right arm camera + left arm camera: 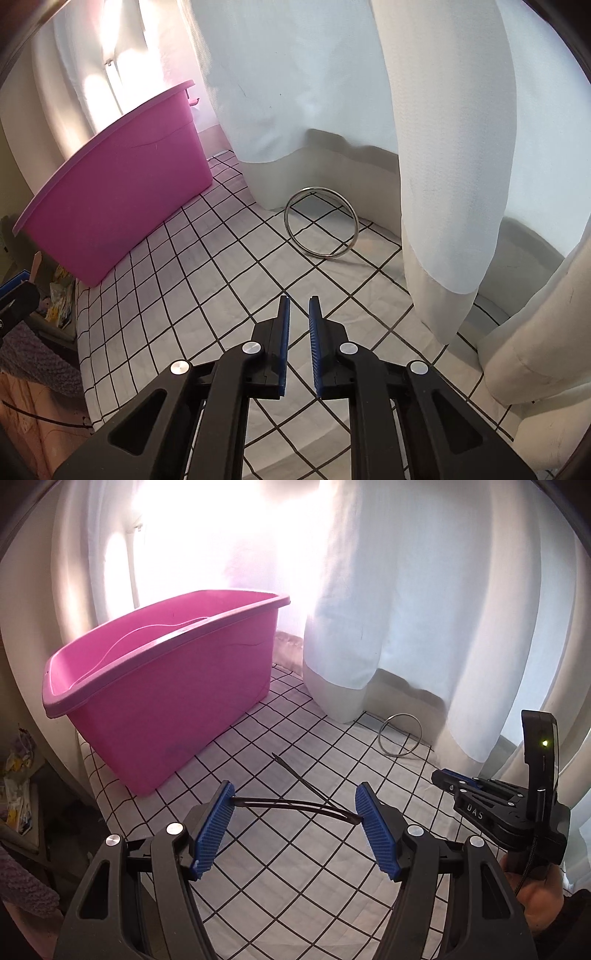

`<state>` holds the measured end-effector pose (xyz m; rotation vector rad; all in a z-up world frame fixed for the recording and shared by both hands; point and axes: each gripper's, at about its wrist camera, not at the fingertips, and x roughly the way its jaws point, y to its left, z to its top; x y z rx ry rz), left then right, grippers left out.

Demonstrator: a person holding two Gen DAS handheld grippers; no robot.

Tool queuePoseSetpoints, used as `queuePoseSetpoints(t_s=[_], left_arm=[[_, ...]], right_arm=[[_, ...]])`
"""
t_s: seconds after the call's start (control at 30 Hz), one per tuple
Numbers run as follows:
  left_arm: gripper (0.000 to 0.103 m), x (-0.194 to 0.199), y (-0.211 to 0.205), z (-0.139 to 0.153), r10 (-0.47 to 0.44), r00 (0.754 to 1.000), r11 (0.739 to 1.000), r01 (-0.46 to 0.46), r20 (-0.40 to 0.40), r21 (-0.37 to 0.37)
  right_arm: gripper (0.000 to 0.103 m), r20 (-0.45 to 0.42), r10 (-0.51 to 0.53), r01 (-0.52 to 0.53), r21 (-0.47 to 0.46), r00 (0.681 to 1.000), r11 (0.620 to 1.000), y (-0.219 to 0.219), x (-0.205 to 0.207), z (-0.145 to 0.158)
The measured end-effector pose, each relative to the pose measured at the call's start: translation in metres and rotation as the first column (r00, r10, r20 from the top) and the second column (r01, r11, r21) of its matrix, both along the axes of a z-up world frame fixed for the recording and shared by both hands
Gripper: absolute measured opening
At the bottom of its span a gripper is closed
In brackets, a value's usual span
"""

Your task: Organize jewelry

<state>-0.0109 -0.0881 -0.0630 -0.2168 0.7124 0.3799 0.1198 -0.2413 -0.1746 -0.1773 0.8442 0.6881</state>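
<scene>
My left gripper (295, 801) is shut on a thin dark bangle (295, 806). The bangle is seen almost edge-on and spans from one blue pad to the other, above the checked cloth (295, 867). A silver bangle (400, 734) (319, 221) stands on edge on the cloth (207, 280), leaning at the foot of the white curtain. My right gripper (298, 301) hovers in front of it, well short of it. Its pads are shut with nothing between them. It also shows at the right edge of the left wrist view, right gripper (443, 777). A pink plastic tub (166, 701) (122, 192) stands at the back left.
White curtains (424, 609) (443, 166) hang down to the cloth at the back and right. A thin dark line (303, 779) lies on the cloth under the held bangle; object or shadow, I cannot tell. Clutter (55, 306) sits past the cloth's left edge.
</scene>
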Motion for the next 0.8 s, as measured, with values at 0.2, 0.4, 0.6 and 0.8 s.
queuePoseSetpoints(t_s=[0.2,0.4,0.6,0.8], left_arm=[[0.066,-0.003,-0.002,-0.004,-0.004,1.0,1.0,0.004,-0.009,-0.011],[0.066,-0.005,0.002,-0.006,-0.008,1.0,1.0,0.008,-0.017,-0.019],[0.066,-0.002,0.013,-0.002,-0.032,0.999,0.999,0.032,-0.015,-0.005],[0.066,0.016,0.036,0.004,-0.109,0.994,0.994,0.109,-0.003,-0.017]], right_arm=[[0.016,-0.031,-0.005,0.005,0.019,1.0,1.0,0.0,0.005,-0.009],[0.056,-0.044,-0.051,0.053,0.055,0.998,0.997,0.01,0.014,-0.011],[0.063,-0.066,-0.113,0.116,0.046,0.991,0.992,0.029,0.031,-0.016],[0.065,-0.05,-0.184,0.184,0.004,0.982,0.983,0.063,0.05,-0.022]])
